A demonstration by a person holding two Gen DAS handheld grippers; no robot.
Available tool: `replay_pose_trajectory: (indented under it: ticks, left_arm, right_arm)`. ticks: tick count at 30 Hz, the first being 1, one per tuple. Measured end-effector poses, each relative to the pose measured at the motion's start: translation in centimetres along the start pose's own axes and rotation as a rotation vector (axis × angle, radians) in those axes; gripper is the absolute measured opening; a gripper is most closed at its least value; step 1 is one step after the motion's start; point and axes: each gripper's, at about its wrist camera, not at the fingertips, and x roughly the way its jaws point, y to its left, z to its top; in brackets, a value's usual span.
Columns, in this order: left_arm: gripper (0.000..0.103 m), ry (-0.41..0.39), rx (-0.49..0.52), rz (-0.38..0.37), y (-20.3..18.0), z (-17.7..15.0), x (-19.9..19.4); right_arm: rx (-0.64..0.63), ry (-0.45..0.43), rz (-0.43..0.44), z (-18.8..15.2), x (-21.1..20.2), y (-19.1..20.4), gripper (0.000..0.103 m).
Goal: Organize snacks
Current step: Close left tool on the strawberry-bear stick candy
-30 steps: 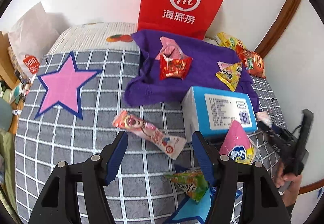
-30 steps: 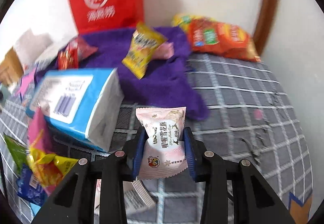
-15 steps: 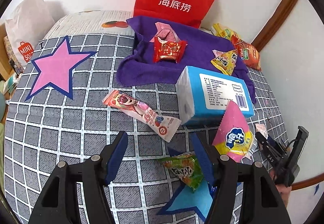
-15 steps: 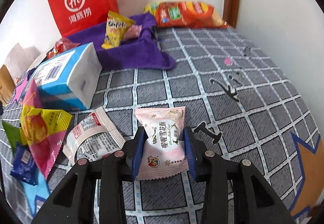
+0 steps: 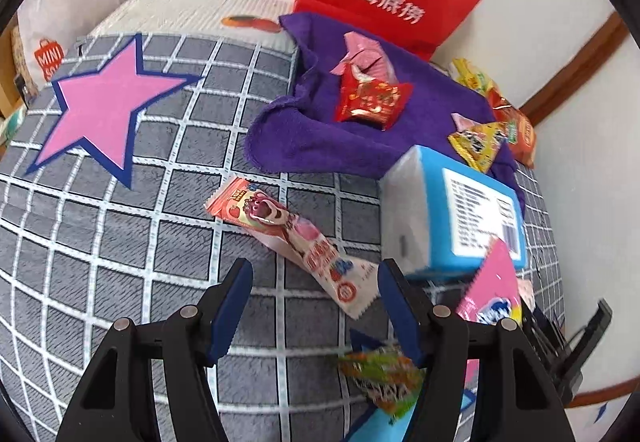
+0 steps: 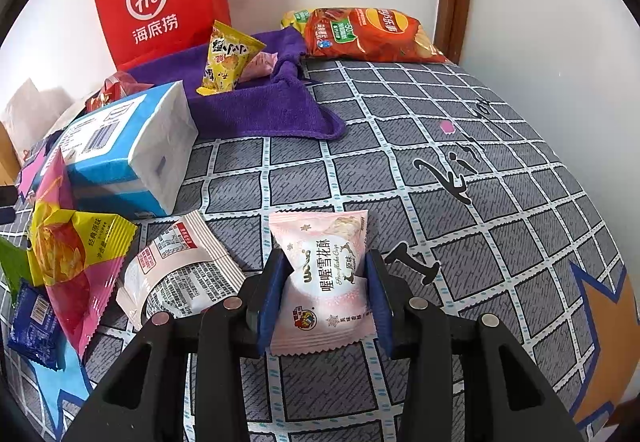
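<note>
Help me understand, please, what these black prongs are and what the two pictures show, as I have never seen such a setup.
There is no robot here: a person holds a two-finger gripper in each hand, and a wide-angle camera on each looks along its fingers, so there is one picture per hand. In the left-hand picture the left gripper is open and empty above a long strawberry packet lying on the grey checked bedspread. In the right-hand picture the right gripper holds a pink snack packet; its jaws have just been opening slightly, the packet between them. Nearby are a blue tissue box, a purple towel, a red paper bag and a chip bag.
</note>
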Motion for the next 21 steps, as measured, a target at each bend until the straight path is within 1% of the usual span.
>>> replay_pose_trajectory:
  ticks: [7, 8, 10, 11, 12, 13, 15, 16, 19, 20, 21]
  left_arm:
    - [0.061, 0.031, -0.014, -0.007, -0.3, 1.1, 3.1]
    - [0.062, 0.01, -0.005, -0.004, -0.4, 1.1, 3.2]
    - [0.06, 0.002, 0.021, 0.011, -0.8, 1.1, 3.5]
    - [0.055, -0.003, 0.029, 0.027, -0.8, 1.1, 3.5]
    - [0.039, -0.002, 0.026, 0.053, -0.6, 1.1, 3.4]
    - [0.032, -0.002, 0.023, 0.062, -0.4, 1.1, 3.3]
    - [0.032, 0.016, 0.025, 0.03, 0.5, 1.0, 3.1]
    - [0.032, 0.021, 0.027, 0.031, 0.7, 0.8, 2.9]
    - [0.031, 0.02, 0.05, 0.104, 1.5, 0.2, 2.0]
    - [0.031, 0.017, 0.058, 0.119, 1.6, 0.0, 1.8]
    - [0.034, 0.015, 0.065, 0.118, 1.7, -0.1, 1.7]
  right_arm:
    - [0.0, 0.001, 0.011, 0.1, 0.2, -0.1, 0.043]
    - [-0.002, 0.001, 0.011, 0.1, 0.3, -0.1, 0.044]
    - [-0.004, 0.001, 0.014, 0.2, 0.3, -0.1, 0.044]
    - [-0.003, 0.001, 0.016, 0.2, 0.3, -0.1, 0.044]
    - [-0.003, 0.001, 0.018, 0.2, 0.4, -0.2, 0.045]
    - [-0.003, 0.001, 0.02, 0.2, 0.4, -0.2, 0.045]
    - [-0.004, 0.001, 0.023, 0.3, 0.5, -0.3, 0.045]
    - [-0.004, 0.001, 0.022, 0.3, 0.5, -0.2, 0.045]
    - [-0.005, 0.001, 0.02, 0.3, 0.5, -0.2, 0.045]
    - [-0.004, 0.001, 0.02, 0.3, 0.5, -0.1, 0.045]
    - [-0.004, 0.001, 0.02, 0.3, 0.5, -0.1, 0.045]
